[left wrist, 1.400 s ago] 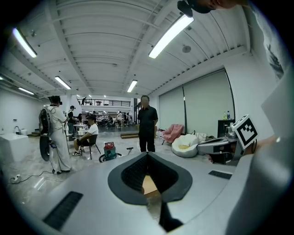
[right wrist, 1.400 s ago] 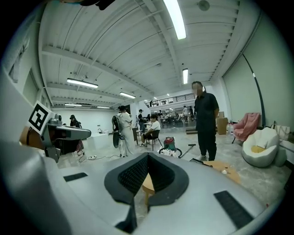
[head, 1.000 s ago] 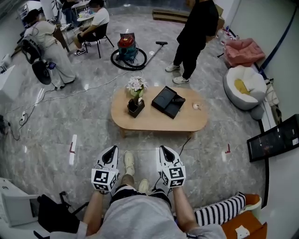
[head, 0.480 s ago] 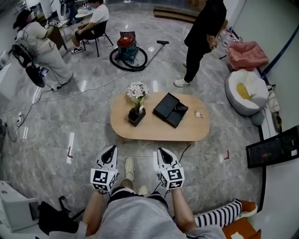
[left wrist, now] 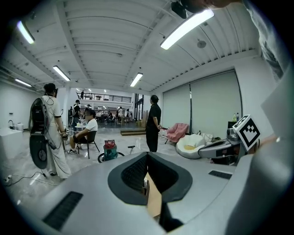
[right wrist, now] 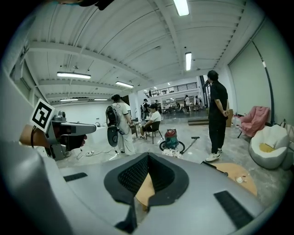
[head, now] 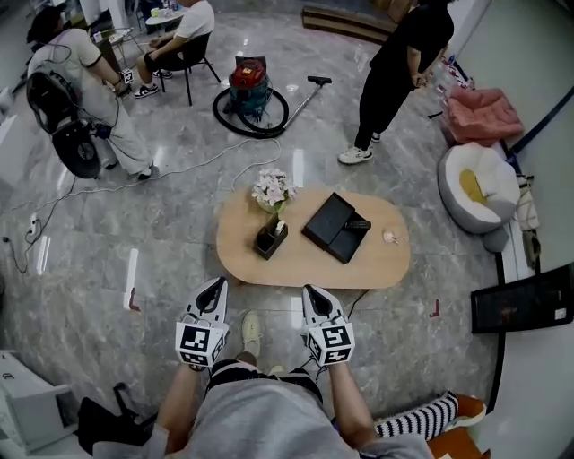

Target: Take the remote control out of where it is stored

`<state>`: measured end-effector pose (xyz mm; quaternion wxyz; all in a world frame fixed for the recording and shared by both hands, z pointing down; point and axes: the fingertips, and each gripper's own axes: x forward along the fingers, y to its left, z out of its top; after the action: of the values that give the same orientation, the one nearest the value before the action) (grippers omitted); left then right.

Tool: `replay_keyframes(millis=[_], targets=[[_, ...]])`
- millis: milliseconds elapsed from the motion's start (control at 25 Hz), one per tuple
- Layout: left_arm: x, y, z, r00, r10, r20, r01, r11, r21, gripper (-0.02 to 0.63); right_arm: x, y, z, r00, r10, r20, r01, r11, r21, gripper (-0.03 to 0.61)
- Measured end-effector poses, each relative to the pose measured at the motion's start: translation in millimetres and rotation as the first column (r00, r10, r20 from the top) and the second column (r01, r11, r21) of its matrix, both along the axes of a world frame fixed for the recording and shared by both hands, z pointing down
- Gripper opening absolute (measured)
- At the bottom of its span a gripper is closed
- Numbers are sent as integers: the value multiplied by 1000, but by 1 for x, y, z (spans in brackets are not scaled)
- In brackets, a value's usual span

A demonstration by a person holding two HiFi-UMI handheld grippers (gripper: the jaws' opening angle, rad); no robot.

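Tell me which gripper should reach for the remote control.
Right, most likely. The remote control lies on the black case, nearer the right gripper; the left gripper stands farther off to the left.

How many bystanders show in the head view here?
3. A backpack wearer at upper left, a seated person at the top, and a person in black standing beyond the table at upper right. Others may be out of frame.
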<state>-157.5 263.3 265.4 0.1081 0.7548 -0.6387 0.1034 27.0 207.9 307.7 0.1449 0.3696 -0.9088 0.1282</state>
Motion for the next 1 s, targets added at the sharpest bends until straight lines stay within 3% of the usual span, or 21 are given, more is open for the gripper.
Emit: replay_keyframes(millis=[520, 1000], targets=[[-58, -56, 50, 999, 31, -15, -32, 998, -61, 8, -67, -55, 34, 996, -45, -77, 43, 999, -34, 6], [-63, -84, 102, 999, -3, -38, -2, 993, -118, 8, -75, -106, 83, 992, -86, -98, 79, 994, -75, 6]])
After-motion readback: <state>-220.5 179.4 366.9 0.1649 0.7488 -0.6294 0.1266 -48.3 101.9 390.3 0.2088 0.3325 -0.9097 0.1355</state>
